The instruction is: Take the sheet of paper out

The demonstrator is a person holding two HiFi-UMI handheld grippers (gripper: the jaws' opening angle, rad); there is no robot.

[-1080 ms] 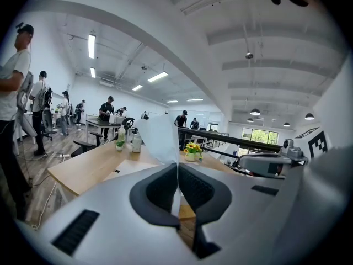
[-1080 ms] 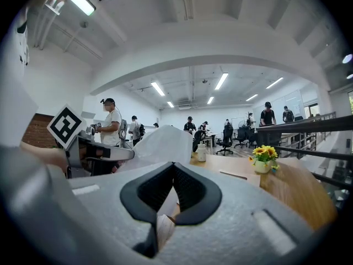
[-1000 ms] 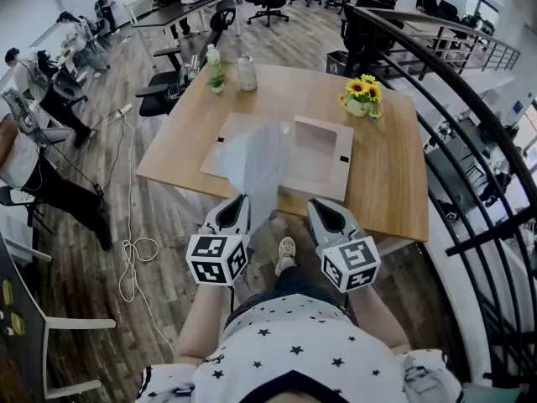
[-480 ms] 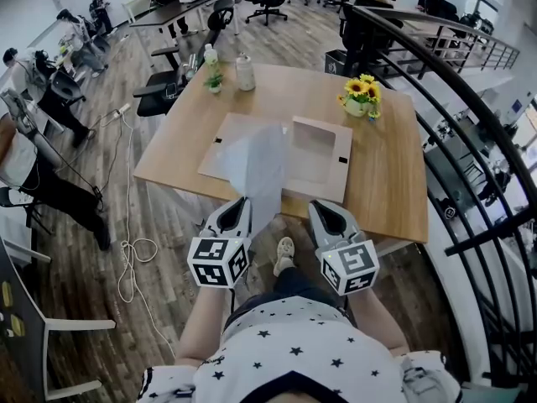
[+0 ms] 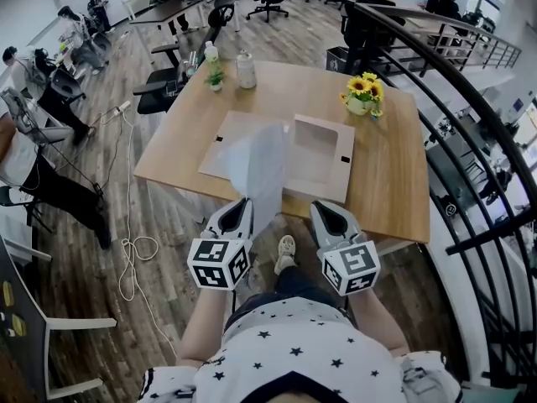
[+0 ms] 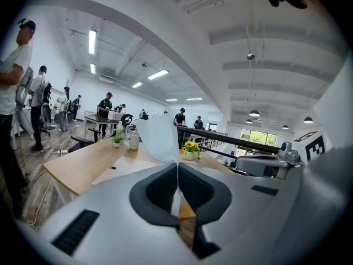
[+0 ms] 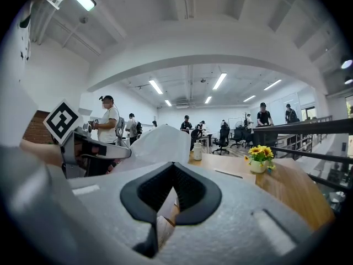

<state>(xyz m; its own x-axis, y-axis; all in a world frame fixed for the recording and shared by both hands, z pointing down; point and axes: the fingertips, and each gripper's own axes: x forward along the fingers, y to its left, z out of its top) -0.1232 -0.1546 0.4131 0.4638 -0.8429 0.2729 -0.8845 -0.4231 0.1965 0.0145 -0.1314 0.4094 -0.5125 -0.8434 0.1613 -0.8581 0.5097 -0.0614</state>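
Observation:
A pale, translucent sheet of paper (image 5: 260, 162) stands up from my left gripper (image 5: 242, 202), whose jaws are shut on its lower edge. In the left gripper view the sheet (image 6: 160, 139) rises out of the closed left gripper (image 6: 177, 167). Beyond it a flat beige folder (image 5: 315, 154) lies open on the wooden table (image 5: 386, 183). My right gripper (image 5: 322, 206) hangs beside the left one at the table's near edge. It is shut with nothing between its jaws, as the right gripper view (image 7: 174, 167) confirms, and there the sheet (image 7: 160, 145) shows to its left.
A pot of sunflowers (image 5: 362, 95) stands at the table's far right. A bottle (image 5: 246, 70) and a small plant (image 5: 216, 80) are at the far left. A black railing (image 5: 453, 124) runs along the right. Office chairs (image 5: 159, 95) and a floor cable (image 5: 134, 250) are on the left.
The held sheet has flexed slightly and looks narrower on its left side. Both grippers stay where they were.

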